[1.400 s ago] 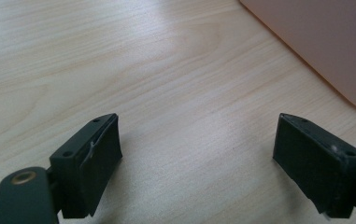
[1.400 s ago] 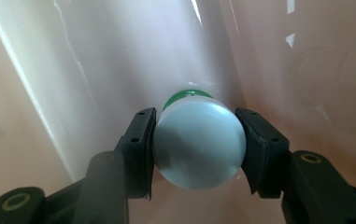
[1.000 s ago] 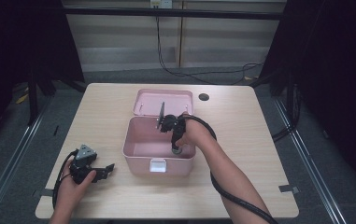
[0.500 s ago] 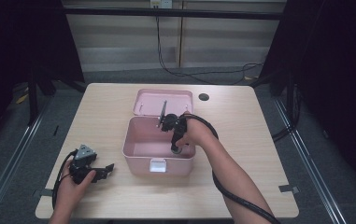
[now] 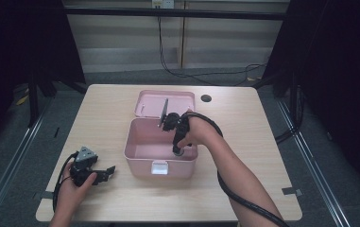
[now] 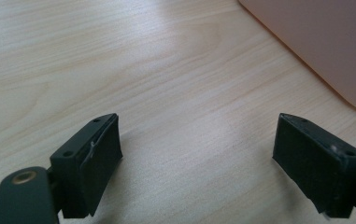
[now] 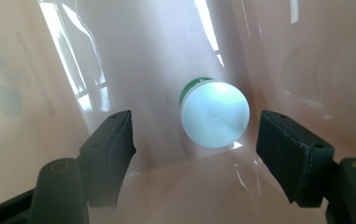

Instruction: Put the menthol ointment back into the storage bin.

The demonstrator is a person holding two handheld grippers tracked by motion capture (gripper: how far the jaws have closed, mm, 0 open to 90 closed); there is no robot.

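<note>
A pink box (image 5: 142,161) stands open mid-table, its lid (image 5: 149,101) lying behind it. My right gripper (image 5: 177,150) reaches down into the box. Its jaws have just been opening and now stand open (image 7: 194,140). A small bottle with a white cap and green body (image 7: 215,114) sits on the box floor between the pads, touched by neither. The pink inner wall (image 7: 143,46) surrounds it. My left gripper (image 5: 107,171) rests near the table's front left, open (image 6: 196,149) over bare wood, with the box's outer wall (image 6: 316,42) to its right.
A dark round hole (image 5: 206,98) sits in the tabletop behind the lid. The right gripper's black cable (image 5: 244,201) trails along the forearm to the front edge. Dark frames and floor surround the table.
The right hand has shifted a little inside the box. The left hand and its gripper have stayed where they were.
</note>
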